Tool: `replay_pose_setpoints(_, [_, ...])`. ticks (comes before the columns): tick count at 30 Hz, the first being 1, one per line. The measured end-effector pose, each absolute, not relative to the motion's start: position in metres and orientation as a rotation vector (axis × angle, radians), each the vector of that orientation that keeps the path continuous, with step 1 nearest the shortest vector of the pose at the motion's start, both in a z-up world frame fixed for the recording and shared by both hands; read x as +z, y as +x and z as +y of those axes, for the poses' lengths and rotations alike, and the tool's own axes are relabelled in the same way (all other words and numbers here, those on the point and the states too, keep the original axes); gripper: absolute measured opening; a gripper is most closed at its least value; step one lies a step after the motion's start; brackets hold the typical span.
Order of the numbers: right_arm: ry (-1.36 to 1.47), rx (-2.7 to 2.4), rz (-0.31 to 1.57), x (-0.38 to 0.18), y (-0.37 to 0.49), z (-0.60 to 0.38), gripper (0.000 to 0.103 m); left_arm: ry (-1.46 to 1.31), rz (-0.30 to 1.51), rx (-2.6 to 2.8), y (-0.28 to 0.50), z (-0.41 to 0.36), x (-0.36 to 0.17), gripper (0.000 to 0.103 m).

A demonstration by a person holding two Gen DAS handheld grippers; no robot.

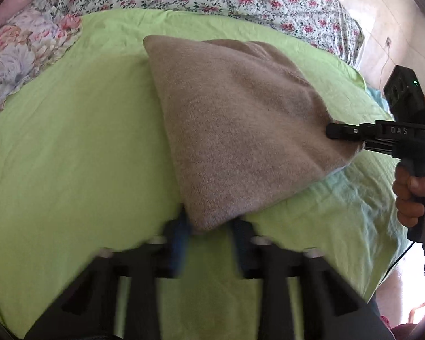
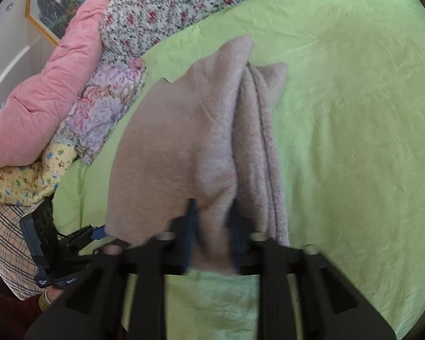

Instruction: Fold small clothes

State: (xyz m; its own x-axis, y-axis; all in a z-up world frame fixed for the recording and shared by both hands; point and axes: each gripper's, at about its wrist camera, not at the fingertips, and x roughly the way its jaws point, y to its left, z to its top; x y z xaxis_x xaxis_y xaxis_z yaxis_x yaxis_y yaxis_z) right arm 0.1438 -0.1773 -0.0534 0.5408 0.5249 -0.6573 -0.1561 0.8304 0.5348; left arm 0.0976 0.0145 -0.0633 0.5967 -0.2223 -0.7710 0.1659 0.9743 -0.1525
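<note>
Beige sweater [image 1: 238, 130] stretched over green bed sheet [image 1: 70, 141]; left tool [image 1: 209, 226] clamps its near corner, right tool [image 2: 212, 226] clamps the opposite edge, long axis between them

Beige fuzzy knit garment [image 1: 235, 130] [image 2: 189, 147], folded over, two near corners lifted off the green bed sheet [image 1: 70, 141] [image 2: 354, 113], far edge on it, loose folds hanging on one side.
</note>
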Motion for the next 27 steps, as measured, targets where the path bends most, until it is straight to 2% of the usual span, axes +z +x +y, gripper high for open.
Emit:
replay_pose_setpoints(1, [0.448, 0.424, 0.908, -0.050, 0.143, -0.178, 0.011, -0.088, 0.899, -0.227, 0.098, 0.017, -0.061, 0.015])
replay_pose_setpoints(5, [0.492, 0.434, 0.757, -0.012, 0.135, -0.202, 0.009, -0.094, 0.874, -0.224, 0.094, 0.014, -0.048, 0.012])
replay_pose_setpoints(7, [0.437, 0.369, 0.742, -0.005, 0.132, -0.214, 0.008, -0.075, 0.893, -0.223, 0.095, 0.009, -0.051, 0.011])
replay_pose_setpoints(12, [0.414, 0.311, 0.916, -0.062, 0.146, -0.219, 0.008, -0.129, 0.968, -0.219, 0.102, 0.014, -0.068, 0.011])
replay_pose_setpoints(14, [0.439, 0.302, 0.912, -0.071, 0.146, -0.220, 0.008, -0.141, 0.971, -0.233, 0.102, 0.017, -0.067, 0.012])
replay_pose_setpoints(17, [0.484, 0.294, 0.900, -0.063, 0.147, -0.229, 0.013, -0.120, 0.995, -0.261, 0.093, 0.025, -0.061, 0.013])
replay_pose_setpoints(22, [0.453, 0.259, 0.846, -0.026, 0.142, -0.241, 0.013, -0.131, 0.941, -0.304, 0.082, 0.041, -0.030, 0.018])
replay_pose_setpoints(25, [0.442, 0.282, 0.798, -0.003, 0.155, -0.235, 0.013, -0.149, 0.878, -0.332, 0.105, 0.040, -0.006, 0.027])
replay_pose_setpoints(27, [0.431, 0.318, 0.782, 0.006, 0.171, -0.224, 0.014, -0.165, 0.843, -0.344, 0.135, 0.033, 0.006, 0.029])
